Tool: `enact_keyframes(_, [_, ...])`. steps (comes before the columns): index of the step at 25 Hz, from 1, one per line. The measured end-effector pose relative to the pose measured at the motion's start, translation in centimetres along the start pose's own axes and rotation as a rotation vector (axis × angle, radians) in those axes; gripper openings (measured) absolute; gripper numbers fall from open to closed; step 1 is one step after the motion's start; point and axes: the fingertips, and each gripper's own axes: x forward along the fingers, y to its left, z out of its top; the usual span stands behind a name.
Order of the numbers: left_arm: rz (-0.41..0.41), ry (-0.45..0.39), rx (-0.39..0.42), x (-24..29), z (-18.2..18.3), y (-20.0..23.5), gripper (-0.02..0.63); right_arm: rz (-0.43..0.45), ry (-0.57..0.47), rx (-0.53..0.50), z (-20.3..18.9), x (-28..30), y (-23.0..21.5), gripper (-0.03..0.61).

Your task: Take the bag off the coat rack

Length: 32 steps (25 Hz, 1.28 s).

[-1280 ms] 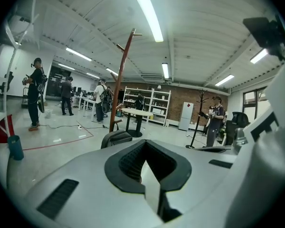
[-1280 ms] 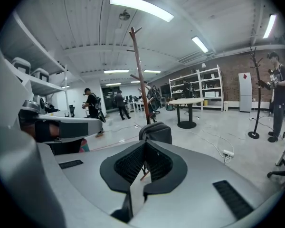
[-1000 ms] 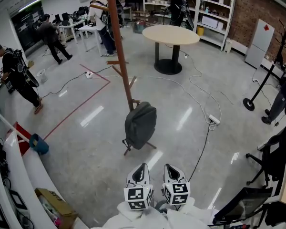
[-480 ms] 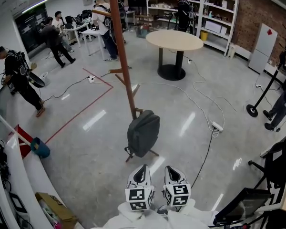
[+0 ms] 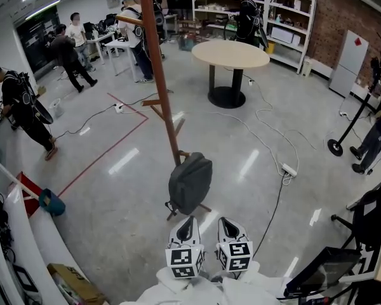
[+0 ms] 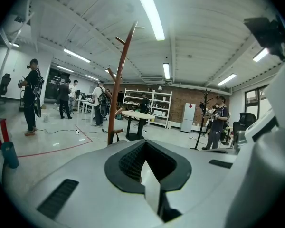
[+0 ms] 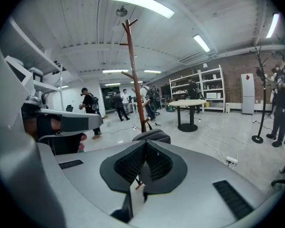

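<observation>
Closing on the listed item: one dark grey backpack (image 5: pixel 190 183), hung low on the brown wooden coat rack (image 5: pixel 160 81), resting against the pole just above the rack's feet and not yet taken off. Change noted: against the head view of a second ago, the backpack sits lower and larger in the picture and nearer both tools, so the person has evidently walked toward the rack; a stretch of bare floor (image 5: pixel 114 221) remains between them. Left tool (image 5: pixel 188 221): clenched, nothing between its jaws. Right tool (image 5: pixel 225 222): clenched likewise and empty, just beside the left, with the backpack's top showing straight ahead over its jaws in the right gripper view. Assessment: approach stage only, no contact made. Each tool would need to release before any hold on a strap or top loop, neither of which can be made out from here.
</observation>
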Motion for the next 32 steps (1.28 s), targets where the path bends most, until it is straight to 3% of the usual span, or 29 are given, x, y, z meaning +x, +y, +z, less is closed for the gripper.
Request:
enact_keyframes(26, [-0.041, 0.002, 0.018, 10.7, 4.2, 6.2, 0.002, -0.037, -0.01, -0.001, 5.3, 12.0, -1.1, 0.011])
enact_keyframes(32, [-0.03, 0.01, -0.025, 11.7, 4.0, 6.9, 0.002, -0.04, 0.023, -0.015, 5.2, 12.6, -1.6, 0.011])
